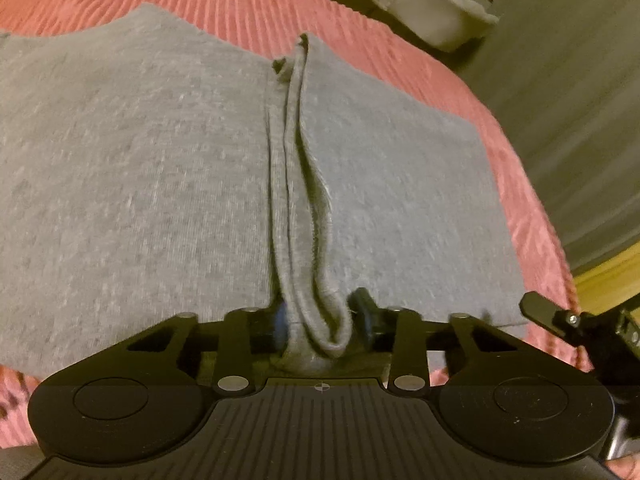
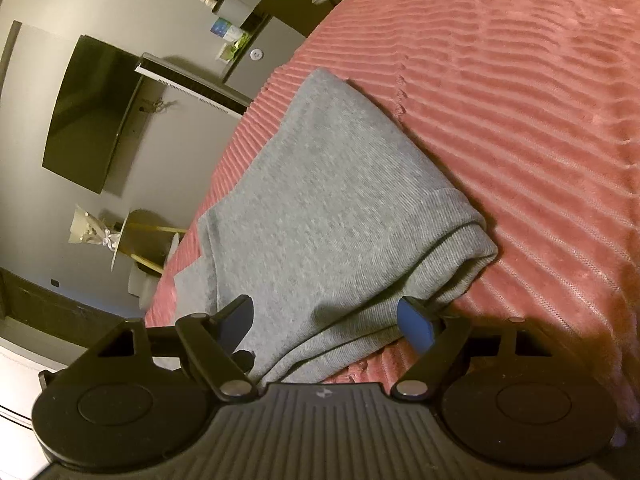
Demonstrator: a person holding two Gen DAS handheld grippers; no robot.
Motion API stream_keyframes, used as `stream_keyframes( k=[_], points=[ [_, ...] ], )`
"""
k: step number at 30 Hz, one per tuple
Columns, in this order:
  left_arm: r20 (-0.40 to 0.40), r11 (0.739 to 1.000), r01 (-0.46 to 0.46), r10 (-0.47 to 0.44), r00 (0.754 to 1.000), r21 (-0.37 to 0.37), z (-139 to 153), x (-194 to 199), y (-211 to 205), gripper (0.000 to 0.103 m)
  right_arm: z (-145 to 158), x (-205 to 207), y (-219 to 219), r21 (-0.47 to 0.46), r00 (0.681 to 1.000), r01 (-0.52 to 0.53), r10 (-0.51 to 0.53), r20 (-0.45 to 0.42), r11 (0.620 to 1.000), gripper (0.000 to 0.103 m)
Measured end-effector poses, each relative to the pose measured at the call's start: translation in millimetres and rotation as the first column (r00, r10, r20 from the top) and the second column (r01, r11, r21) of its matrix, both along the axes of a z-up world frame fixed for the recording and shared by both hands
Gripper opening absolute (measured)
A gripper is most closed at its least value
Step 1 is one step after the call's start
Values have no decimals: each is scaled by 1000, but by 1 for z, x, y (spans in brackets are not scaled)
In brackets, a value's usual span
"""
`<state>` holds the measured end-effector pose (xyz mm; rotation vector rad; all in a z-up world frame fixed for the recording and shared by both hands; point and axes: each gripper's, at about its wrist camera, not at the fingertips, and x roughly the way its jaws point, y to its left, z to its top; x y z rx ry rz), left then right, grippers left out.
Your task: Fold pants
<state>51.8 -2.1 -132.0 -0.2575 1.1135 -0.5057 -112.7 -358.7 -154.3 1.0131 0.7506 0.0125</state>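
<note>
The grey pants [image 1: 160, 180] lie on a pink ribbed blanket [image 1: 260, 4], already doubled into a thick stack, and both claws are at their near edge; the left claw [image 1: 320, 322] is nearly closed and pinches a raised ridge of cloth, several edges bunched together, which runs from its fingers away toward 12 o'clock in the left wrist view; the right claw [image 2: 328, 320] stands wide open, with the pants [image 2: 320, 200] passing between its fingers, one finger [image 2: 416, 324] at 3 o'clock near the rolled corner and the other at 9 o'clock over the flat part; I judge it grips nothing now. The first risk is that the left pinch holds only some of the layers; if it lifts, the lower layers may slide out and the fold will open. The second risk is uneven work; one claw holds and the other does not, so a pull from the left alone may drag the stack across the blanket and twist it. The blanket is soft and ribbed, so I think it may catch the cloth and wrinkle the bottom layer. The rolled corner at 3 o'clock in the right view looks loose; it may unroll if the right claw closes too shallow. The pants lie near the blanket's edge, so a strong pull could bring them over it.
</note>
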Motion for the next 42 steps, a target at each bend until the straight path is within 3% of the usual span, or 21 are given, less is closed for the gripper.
stream_keyframes(
  k=[5, 11, 17, 24, 26, 28, 32, 35, 37, 39, 42],
  points=[
    [19, 1000, -9, 9, 1000, -10, 5, -3, 2, 20, -2, -4, -4, 26, 1000, 24, -24, -4, 999, 80],
    [63, 999, -29, 31, 998, -39, 20, -12, 8, 18, -6, 2, 5, 116, 998, -58, 57, 8, 992, 81],
    [86, 995, -71, 76, 993, -63, 32, -22, 22, 17, 0, 14, 19, 95, 994, -104, 100, 45, 990, 84],
    [103, 995, -103, 104, 989, -20, 32, -28, 28, 16, -6, 9, 3, 92, 999, -39, 42, -27, 995, 87],
    [134, 995, -96, 94, 986, 9, 34, -31, 25, 16, -2, 3, 1, 104, 998, -55, 55, -6, 993, 87],
    [116, 995, -80, 72, 991, 63, 26, -28, 19, 17, 7, -3, -1, 89, 997, -76, 74, 27, 993, 87],
    [47, 991, -112, 109, 993, 68, 16, -19, 23, 30, 24, -6, -7, -25, 996, -53, 55, 75, 998, 88],
    [99, 982, -157, 147, 984, 108, 26, -21, 27, 47, 31, 4, -8, -140, 998, -8, 16, 58, 990, 88],
    [151, 976, -171, 150, 977, 138, 34, -21, 27, 49, 31, 14, -5, -234, 999, 6, 1, 33, 972, 87],
    [221, 971, -169, 130, 967, 170, 45, -16, 25, 55, 28, 29, 6, -365, 1000, -8, 3, -16, 931, 87],
    [314, 965, -184, 119, 942, 186, 60, -4, 20, 81, 15, 48, 30, -565, 993, -98, 40, -113, 819, 87]
  ],
)
